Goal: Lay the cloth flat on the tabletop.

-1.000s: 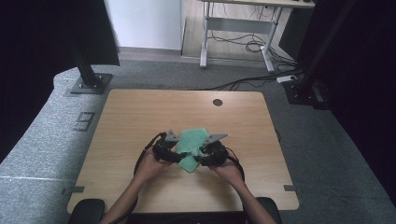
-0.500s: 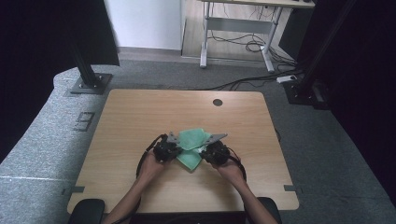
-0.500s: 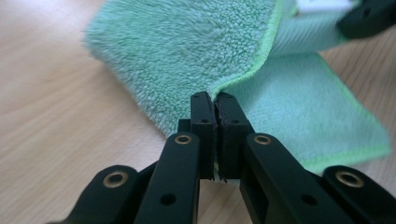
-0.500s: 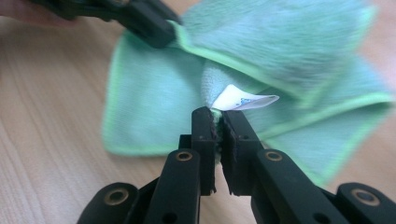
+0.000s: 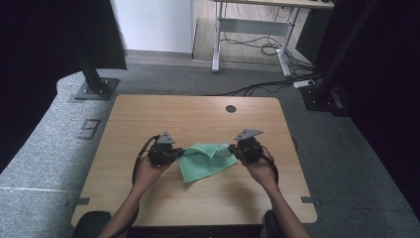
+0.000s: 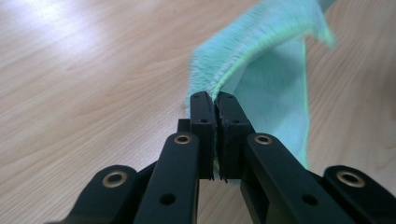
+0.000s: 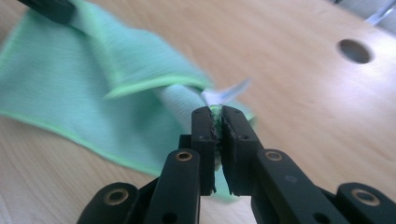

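While each tool clamps a corner, the left tool (image 5: 174,153) and right tool (image 5: 234,148) stretch the green cloth (image 5: 205,161) between them near the desk (image 5: 148,114) front edge, likely to spread or fold it flat

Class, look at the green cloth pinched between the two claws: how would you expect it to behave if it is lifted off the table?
The green cloth is probably floppy: it sags and folds between the left claw and the right claw. It seems light, since thin pinched edges carry it. Its fuzzy weave likely grips rather than slips.
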`<state>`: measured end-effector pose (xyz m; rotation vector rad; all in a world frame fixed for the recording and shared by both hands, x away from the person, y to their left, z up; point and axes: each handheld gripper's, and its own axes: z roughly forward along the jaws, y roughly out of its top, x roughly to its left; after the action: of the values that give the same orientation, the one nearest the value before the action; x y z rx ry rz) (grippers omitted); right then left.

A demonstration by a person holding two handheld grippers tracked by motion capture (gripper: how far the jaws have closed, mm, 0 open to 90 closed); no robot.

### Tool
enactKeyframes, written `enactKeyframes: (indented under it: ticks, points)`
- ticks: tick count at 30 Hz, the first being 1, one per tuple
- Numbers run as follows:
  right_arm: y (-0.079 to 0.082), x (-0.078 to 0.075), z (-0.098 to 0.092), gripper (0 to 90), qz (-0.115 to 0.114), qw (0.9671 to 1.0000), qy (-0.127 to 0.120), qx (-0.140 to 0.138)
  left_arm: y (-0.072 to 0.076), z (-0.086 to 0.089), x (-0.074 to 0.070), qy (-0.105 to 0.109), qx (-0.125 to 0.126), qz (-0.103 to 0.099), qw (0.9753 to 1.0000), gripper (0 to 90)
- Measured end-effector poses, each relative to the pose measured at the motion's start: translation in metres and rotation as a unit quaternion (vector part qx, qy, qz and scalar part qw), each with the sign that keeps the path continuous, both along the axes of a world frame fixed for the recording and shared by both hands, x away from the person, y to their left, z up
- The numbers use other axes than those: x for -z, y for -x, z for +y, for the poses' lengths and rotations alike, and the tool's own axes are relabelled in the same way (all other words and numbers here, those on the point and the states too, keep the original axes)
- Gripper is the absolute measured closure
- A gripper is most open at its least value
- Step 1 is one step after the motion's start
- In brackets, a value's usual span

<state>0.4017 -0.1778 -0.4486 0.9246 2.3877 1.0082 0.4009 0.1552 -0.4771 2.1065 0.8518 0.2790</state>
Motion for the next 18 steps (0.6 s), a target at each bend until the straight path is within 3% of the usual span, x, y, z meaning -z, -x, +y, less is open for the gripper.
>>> enactKeyframes:
  ticks: [3, 6, 7, 11, 13, 16, 18]
  points:
    - [-0.004, -0.010, -0.008, 83.1, -0.007, 0.9999, 0.000, 0.013, -0.002, 0.007, -0.006, 0.010, -0.009, 0.004, 0.9999, 86.0]
    - [-0.015, -0.012, -0.010, 83.0, -0.004, 0.9997, 0.004, 0.025, -0.006, 0.009, -0.004, 0.007, -0.017, 0.015, 0.9997, 84.5]
    - [-0.019, -0.010, -0.010, 83.0, 0.000, 0.9996, 0.006, 0.028, -0.012, 0.010, 0.004, 0.000, -0.025, 0.028, 0.9993, 83.8]
    - [-0.037, 0.009, -0.008, 81.4, 0.021, 0.9988, 0.019, 0.039, -0.023, 0.015, 0.030, -0.018, -0.044, 0.048, 0.9977, 78.3]
    - [-0.045, 0.022, -0.007, 78.2, 0.034, 0.9982, 0.018, 0.045, -0.026, 0.016, 0.040, -0.035, -0.052, 0.051, 0.9968, 68.7]
    - [-0.052, 0.036, -0.008, 58.6, 0.037, 0.9973, 0.020, 0.061, -0.026, 0.015, 0.045, -0.073, -0.055, 0.035, 0.9952, 44.3]
    - [-0.052, 0.039, -0.010, 50.4, 0.042, 0.9970, 0.014, 0.064, -0.024, 0.016, 0.042, -0.073, -0.049, 0.032, 0.9956, 35.1]
